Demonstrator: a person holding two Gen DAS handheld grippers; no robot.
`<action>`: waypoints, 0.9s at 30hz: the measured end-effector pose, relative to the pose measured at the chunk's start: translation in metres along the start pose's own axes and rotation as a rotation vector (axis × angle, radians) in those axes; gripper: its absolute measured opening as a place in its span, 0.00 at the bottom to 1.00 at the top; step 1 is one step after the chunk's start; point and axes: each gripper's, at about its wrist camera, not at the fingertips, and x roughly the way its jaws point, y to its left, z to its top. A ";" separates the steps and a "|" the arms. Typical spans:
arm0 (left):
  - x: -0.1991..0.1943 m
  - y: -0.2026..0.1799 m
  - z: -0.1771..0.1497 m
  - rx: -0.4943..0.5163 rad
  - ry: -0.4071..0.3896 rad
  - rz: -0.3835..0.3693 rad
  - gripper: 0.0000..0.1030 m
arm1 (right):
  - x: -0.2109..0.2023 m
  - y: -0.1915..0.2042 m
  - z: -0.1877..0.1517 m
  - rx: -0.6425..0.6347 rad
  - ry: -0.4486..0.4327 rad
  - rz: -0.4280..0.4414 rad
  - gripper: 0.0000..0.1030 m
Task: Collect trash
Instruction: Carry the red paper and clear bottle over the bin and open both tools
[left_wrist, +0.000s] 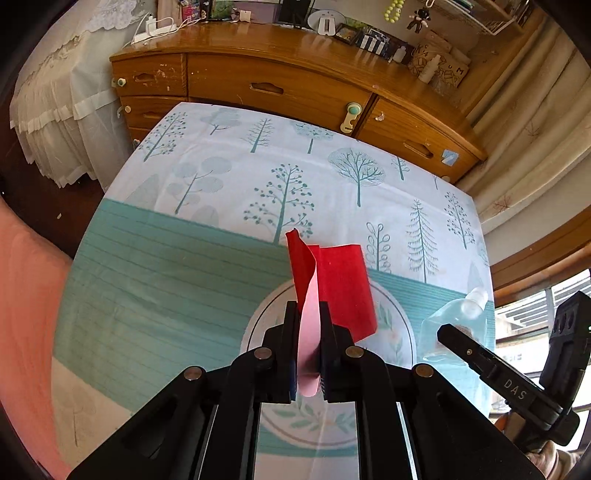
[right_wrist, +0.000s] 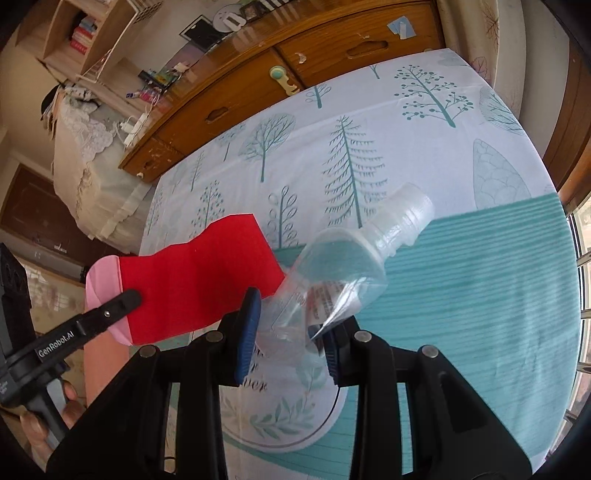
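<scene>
A sheet of paper, red on one side and pink on the other, curls up between the pads of my left gripper, which is shut on it above the table. The right wrist view shows the same paper at lower left with a left finger across it. My right gripper is shut on the lower body of a clear, crumpled plastic bottle, whose capless neck points up and to the right. In the left wrist view the bottle hangs at right, beside a right finger.
The table wears a cloth with teal stripes and printed trees. Behind it stands a wooden dresser with clutter on top. A lace-covered bed is at the far left, a window at right. A person's hand grips the left handle.
</scene>
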 end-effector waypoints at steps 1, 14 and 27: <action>-0.013 0.009 -0.011 -0.007 -0.004 -0.011 0.08 | -0.009 0.007 -0.015 -0.021 0.003 -0.002 0.27; -0.165 0.125 -0.174 0.041 -0.032 -0.191 0.08 | -0.106 0.110 -0.223 -0.064 -0.044 -0.027 0.27; -0.249 0.205 -0.333 0.219 0.050 -0.224 0.08 | -0.164 0.182 -0.423 -0.048 -0.047 -0.105 0.27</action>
